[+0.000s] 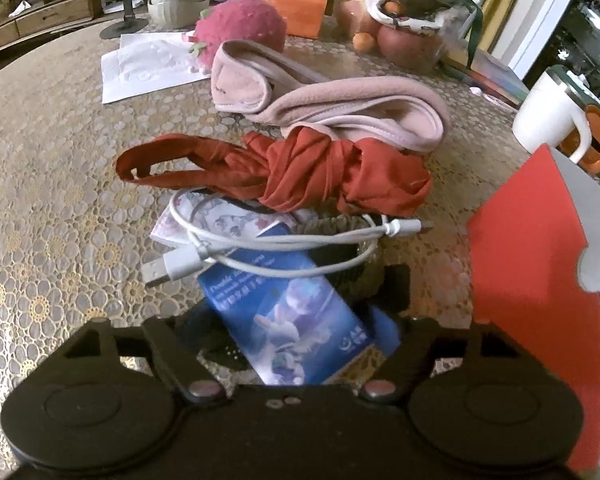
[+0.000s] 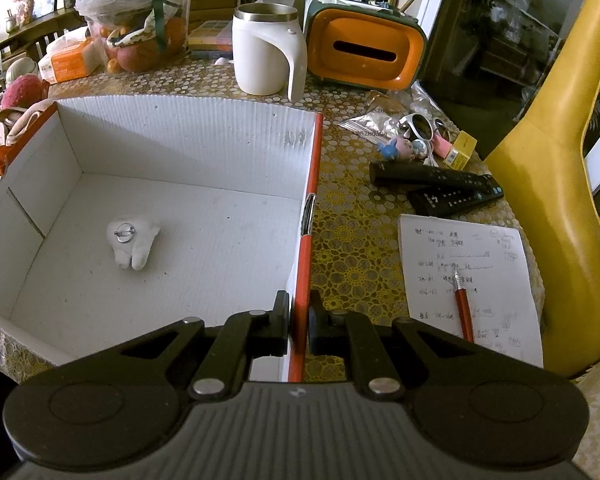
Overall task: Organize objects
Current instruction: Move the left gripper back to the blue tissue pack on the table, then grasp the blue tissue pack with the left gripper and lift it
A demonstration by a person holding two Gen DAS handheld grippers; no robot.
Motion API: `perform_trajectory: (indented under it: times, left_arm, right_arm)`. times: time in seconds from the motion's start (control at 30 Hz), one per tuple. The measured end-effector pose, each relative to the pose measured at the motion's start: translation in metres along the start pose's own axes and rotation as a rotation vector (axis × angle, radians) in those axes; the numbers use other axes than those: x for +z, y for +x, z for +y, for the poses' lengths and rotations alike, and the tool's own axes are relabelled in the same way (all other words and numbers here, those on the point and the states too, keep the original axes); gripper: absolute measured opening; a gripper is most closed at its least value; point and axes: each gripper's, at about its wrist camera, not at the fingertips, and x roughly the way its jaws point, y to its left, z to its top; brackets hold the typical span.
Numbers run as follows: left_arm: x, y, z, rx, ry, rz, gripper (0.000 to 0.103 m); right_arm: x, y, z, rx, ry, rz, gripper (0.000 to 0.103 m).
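Judging by how things lie now, the tidying is barely begun. Going left to right in the left wrist view, a white cable lies looped over a blue packet, with a red cloth knotted just behind it and a pink band behind that, all on the table and outside the box, whose red wall rises at the right. The left gripper hovers low over the blue packet, its jaws partway open with the packet's near end between them; one dark fingertip shows by the packet's right edge, but whether the pads press on it I cannot tell.

In the right wrist view, the box is almost empty: only a small white tooth-shaped badge lies on its floor. The right gripper is clamped on the box's right wall, apparently steadying it. Farther right, loose on the table, lie sunglasses, two remotes and a note sheet with a red pen on it.

So one item seems stowed and many remain; the blue packet looks like the next to go in.
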Motion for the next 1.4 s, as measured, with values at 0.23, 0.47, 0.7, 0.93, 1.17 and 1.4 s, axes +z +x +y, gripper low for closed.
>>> perform_trajectory:
  times: [0.23,0.47,0.7,0.93,1.17,1.4]
  left_arm:
    - [-0.007,-0.012,0.011,-0.031,0.052,0.021,0.059]
    - [-0.019,-0.029,0.019,-0.052,0.130,0.030,0.055]
    - [-0.029,-0.048,0.020,-0.078,0.185,0.016,0.049]
    - [-0.037,-0.064,0.011,-0.087,0.241,-0.017,0.048]
    - [-0.034,-0.095,-0.007,-0.131,0.290,-0.068,0.048]
    - [-0.018,-0.129,-0.036,-0.180,0.345,-0.159,0.048]
  right_arm:
    - [0.000,0.000,0.001,-0.008,-0.004,-0.001,0.009]
    - [0.000,0.000,0.002,-0.014,-0.010,-0.002,0.009]
    - [0.000,0.000,0.002,-0.017,-0.018,-0.003,0.009]
    - [0.000,0.000,0.002,-0.016,-0.017,-0.005,0.009]
    - [-0.001,-0.001,0.002,-0.007,-0.017,-0.010,0.009]
    - [-0.006,-0.003,0.007,0.038,-0.014,-0.015,0.009]
